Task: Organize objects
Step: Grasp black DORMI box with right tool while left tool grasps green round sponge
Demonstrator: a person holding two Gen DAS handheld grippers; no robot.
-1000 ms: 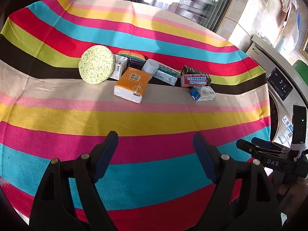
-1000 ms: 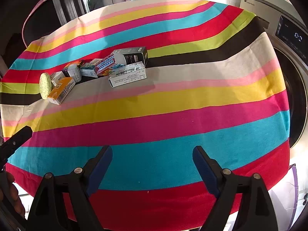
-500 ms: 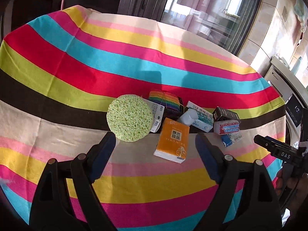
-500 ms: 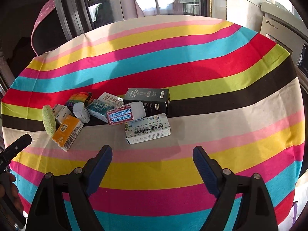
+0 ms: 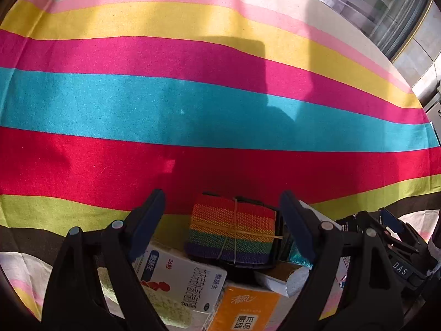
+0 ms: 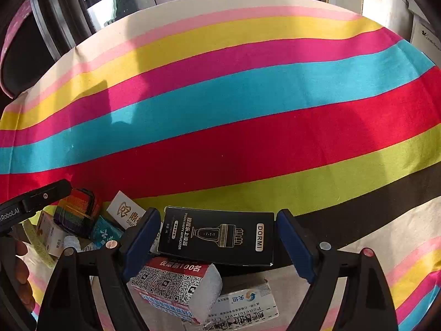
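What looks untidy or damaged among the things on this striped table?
The boxes lie in a heap, not in order. The red and white box leans tilted under the black box. The white medicine box in front looks crumpled at its end. The rainbow strap bundle rests on top of other boxes.

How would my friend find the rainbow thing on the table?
Look at the striped tablecloth, then the pile of small boxes. Between the left gripper fingers lies the rainbow strap, woven, folded and tied with a rubber band; its neighbours are printed cardboard boxes.
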